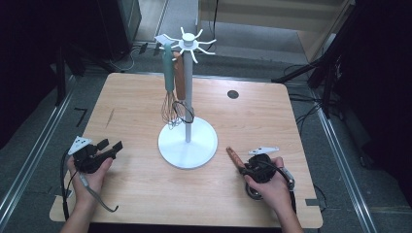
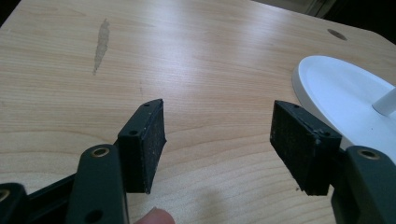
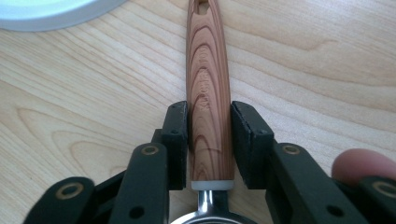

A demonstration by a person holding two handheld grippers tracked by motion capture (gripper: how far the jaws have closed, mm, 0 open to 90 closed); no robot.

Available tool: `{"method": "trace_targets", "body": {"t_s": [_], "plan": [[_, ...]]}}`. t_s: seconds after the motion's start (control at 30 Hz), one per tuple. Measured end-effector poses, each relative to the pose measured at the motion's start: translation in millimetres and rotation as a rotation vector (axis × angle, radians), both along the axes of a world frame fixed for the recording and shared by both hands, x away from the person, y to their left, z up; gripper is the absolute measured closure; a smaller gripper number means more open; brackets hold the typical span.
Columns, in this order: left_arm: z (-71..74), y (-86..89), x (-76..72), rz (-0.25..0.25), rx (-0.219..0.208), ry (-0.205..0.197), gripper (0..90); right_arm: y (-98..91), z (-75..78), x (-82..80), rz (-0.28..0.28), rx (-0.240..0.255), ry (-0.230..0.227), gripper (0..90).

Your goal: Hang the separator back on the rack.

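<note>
Now we clamp our right gripper (image 3: 209, 140) on the wooden handle (image 3: 208, 88), lower right of the high view, ready to hang it on the rack (image 1: 187, 141); left gripper (image 2: 217, 140) waits open, empty.

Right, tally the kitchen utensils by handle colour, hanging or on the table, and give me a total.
Wooden handle: 2, one hanging on the white stand as a whisk, one on the table between the right gripper fingers as a utensil.
Teal handle: 1, a whisk hanging on the stand.
Total: 3
</note>
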State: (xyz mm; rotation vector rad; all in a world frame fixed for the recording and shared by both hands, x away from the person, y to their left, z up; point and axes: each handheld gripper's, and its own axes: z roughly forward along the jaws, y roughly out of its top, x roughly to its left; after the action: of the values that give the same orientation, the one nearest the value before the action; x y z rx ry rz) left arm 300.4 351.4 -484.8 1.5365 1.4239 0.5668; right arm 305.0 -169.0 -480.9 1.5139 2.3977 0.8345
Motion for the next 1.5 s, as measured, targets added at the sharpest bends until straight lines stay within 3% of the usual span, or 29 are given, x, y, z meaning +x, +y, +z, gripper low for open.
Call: {"method": "trace_targets", "body": {"t_s": [0.13, 0.33, 0.47, 0.63, 0.93, 1.13, 1.4, 1.5], "plan": [[0.2, -1.2, 0.3, 0.006, 0.016, -0.005, 30.1, 3.5, 1.2, 2.3, 0.003, -0.035, 0.009, 65.0], [0.6, -5.5, 1.4, 0.016, 0.059, 0.003, 14.1, 4.6, 6.7, 8.2, 0.002, -0.057, 0.02, 60.6], [1.1, -8.7, 0.6, 0.013, 0.094, 0.0, 13.7, 5.3, 12.1, 12.1, -0.002, -0.071, 0.041, 59.5], [1.2, -9.8, 0.3, 0.014, 0.1, 0.006, 13.7, 10.6, 19.5, 16.4, 0.001, -0.076, 0.082, 61.0], [0.9, -10.1, 1.3, 0.008, 0.105, 0.015, 14.0, 16.5, 14.3, 19.4, -0.003, -0.154, 0.159, 65.4], [0.9, -10.9, 1.6, 0.004, 0.109, 0.02, 14.0, 16.1, 13.2, 19.5, -0.012, -0.165, 0.196, 67.3], [0.9, -11.6, 1.8, -0.002, 0.116, 0.024, 14.3, 23.7, 13.3, 18.4, -0.006, -0.223, 0.182, 69.6], [0.8, -11.9, 1.8, -0.002, 0.115, 0.024, 14.3, 23.6, 13.4, 18.5, -0.013, -0.219, 0.183, 70.3]]}}
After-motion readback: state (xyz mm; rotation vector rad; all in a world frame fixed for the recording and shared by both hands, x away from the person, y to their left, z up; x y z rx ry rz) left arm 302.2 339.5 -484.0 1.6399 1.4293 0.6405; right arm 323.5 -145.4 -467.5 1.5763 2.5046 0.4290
